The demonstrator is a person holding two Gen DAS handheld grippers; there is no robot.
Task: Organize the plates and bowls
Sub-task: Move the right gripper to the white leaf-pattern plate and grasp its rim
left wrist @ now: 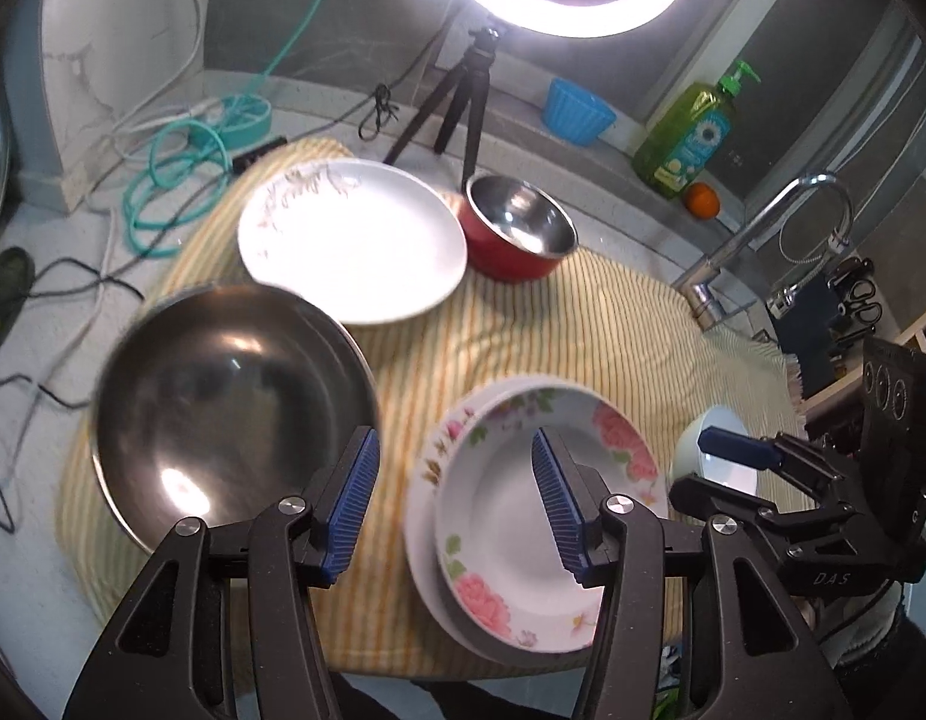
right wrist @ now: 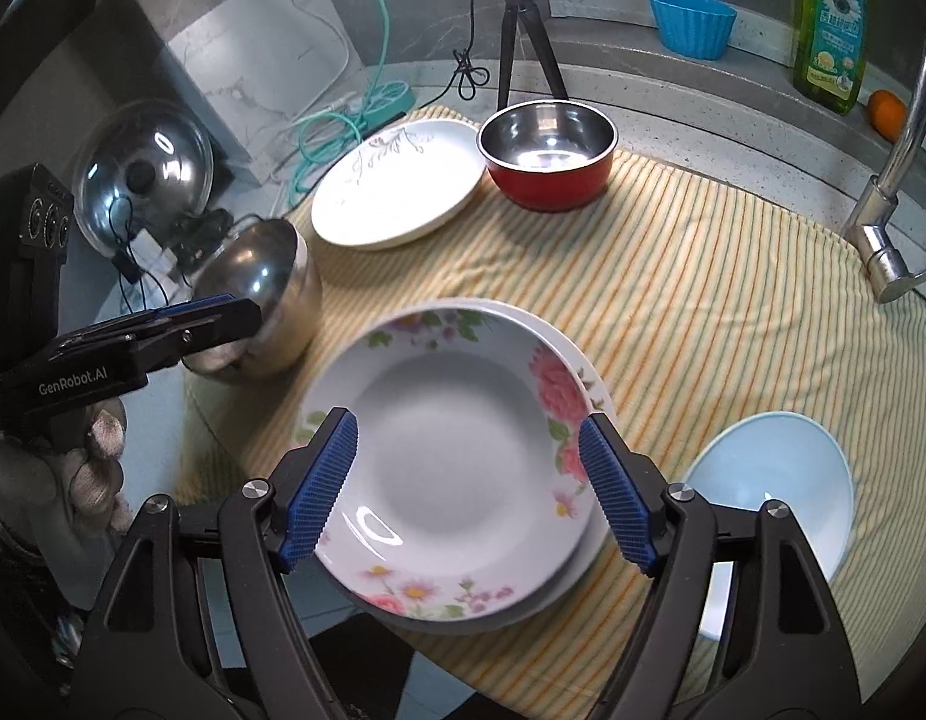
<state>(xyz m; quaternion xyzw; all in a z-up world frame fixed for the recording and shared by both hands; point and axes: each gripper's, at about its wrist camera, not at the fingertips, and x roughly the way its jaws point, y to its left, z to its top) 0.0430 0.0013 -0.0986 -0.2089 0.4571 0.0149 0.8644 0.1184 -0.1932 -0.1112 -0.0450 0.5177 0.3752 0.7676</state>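
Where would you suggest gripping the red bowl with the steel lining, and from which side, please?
Take the red bowl by its rim, one finger inside the steel lining and one on the red wall. It stands upright and open on the striped cloth, too wide to span. Come from above on its right side, since the white plate crowds its left edge and the tripod stands behind.

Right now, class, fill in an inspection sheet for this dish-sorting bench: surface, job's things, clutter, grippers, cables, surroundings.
Surface: yellow striped cloth over pale counter.
Job's things: floral-rimmed white plate on a plain plate; white plate with grey sprig; red bowl with steel lining; steel bowl; pale blue bowl.
Clutter: green soap bottle, orange fruit, blue ribbed tub.
Grippers: left gripper open, empty; right gripper open, empty.
Cables: teal coil, black leads.
Surroundings: ring light tripod, tap, glass lid.
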